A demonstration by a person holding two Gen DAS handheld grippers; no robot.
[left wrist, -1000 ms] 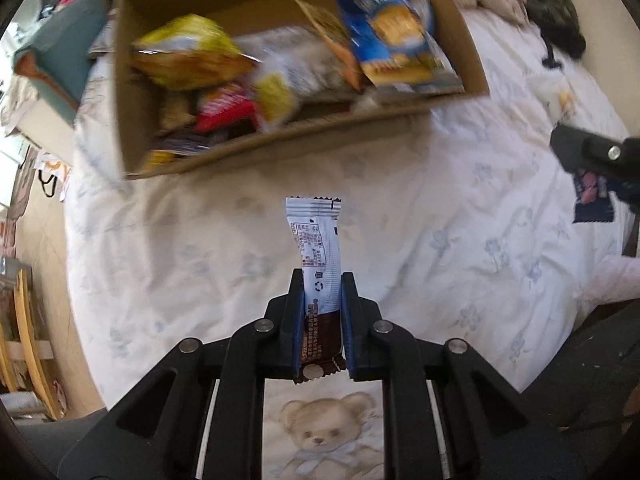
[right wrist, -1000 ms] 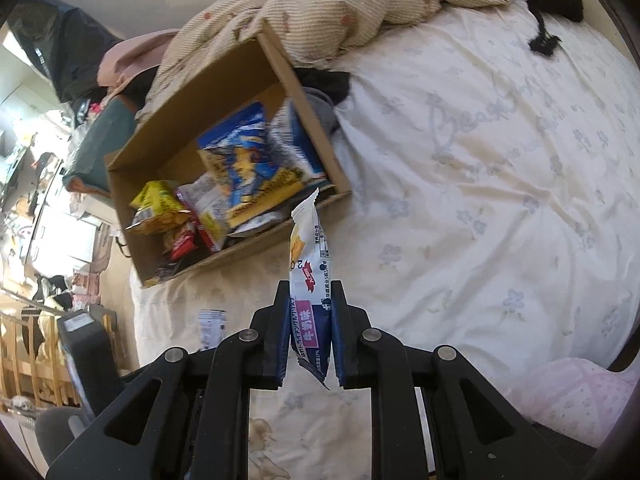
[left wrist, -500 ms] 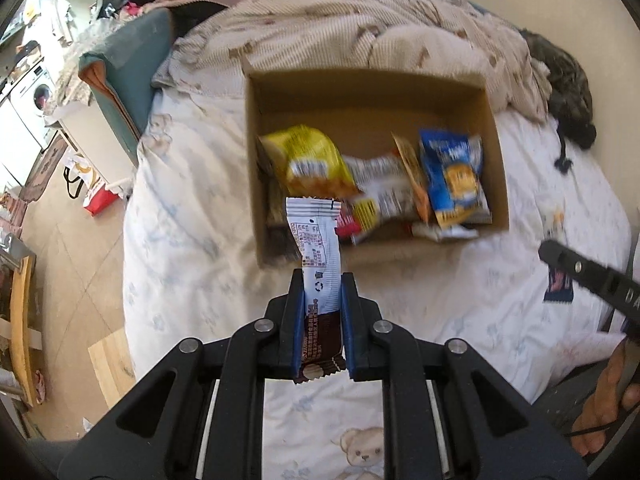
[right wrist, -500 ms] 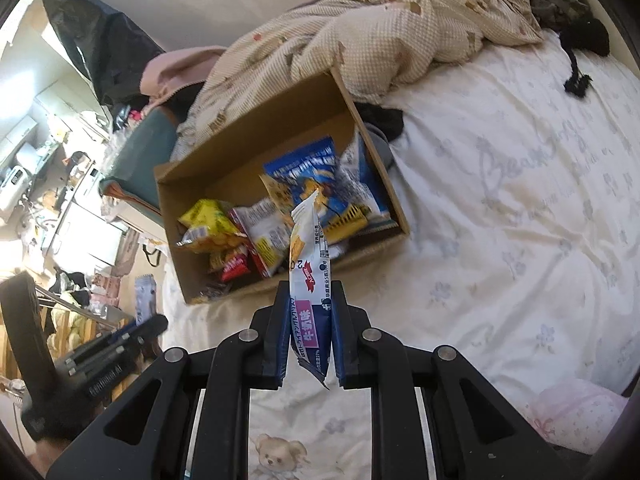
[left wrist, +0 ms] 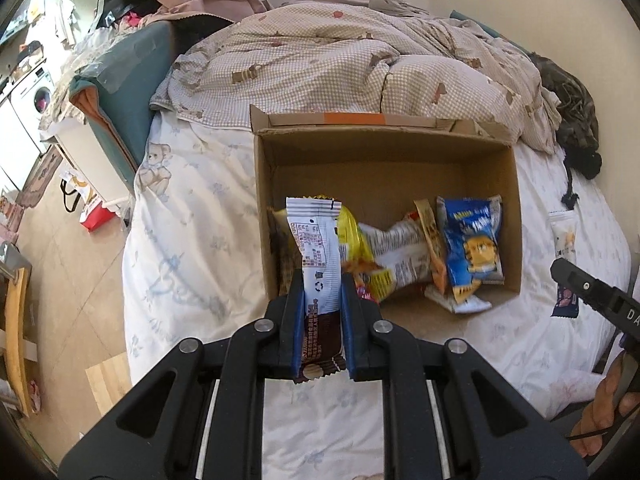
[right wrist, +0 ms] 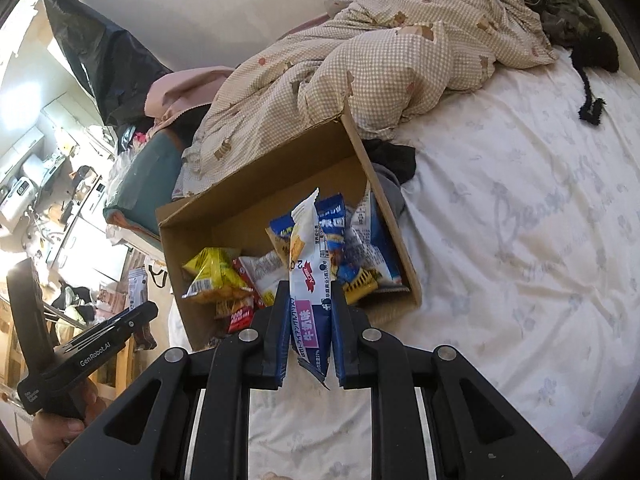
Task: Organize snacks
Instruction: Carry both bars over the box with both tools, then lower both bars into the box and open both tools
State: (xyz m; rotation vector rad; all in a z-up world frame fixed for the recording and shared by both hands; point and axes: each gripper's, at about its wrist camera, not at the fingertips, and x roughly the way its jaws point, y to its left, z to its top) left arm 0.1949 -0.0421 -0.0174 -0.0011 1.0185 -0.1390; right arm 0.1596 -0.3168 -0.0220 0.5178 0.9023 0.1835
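Box (left wrist: 384, 168) now lies nearer below both hand-held grippers, left (left wrist: 320, 304) clamping brown-white bar (left wrist: 318, 264), right (right wrist: 310, 312) clamping blue-white packet (right wrist: 310, 264).

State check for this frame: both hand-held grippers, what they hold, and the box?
Left hand-held gripper: shut on brown-and-white snack bar, held upright.
Right hand-held gripper: shut on blue-and-white snack packet, held upright.
Cardboard box: open on the bed, partly filled with snack bags.

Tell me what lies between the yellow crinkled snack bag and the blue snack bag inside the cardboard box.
In the left wrist view, a white printed packet and a thin orange-brown packet lie between the yellow bag and the blue bag in the cardboard box.
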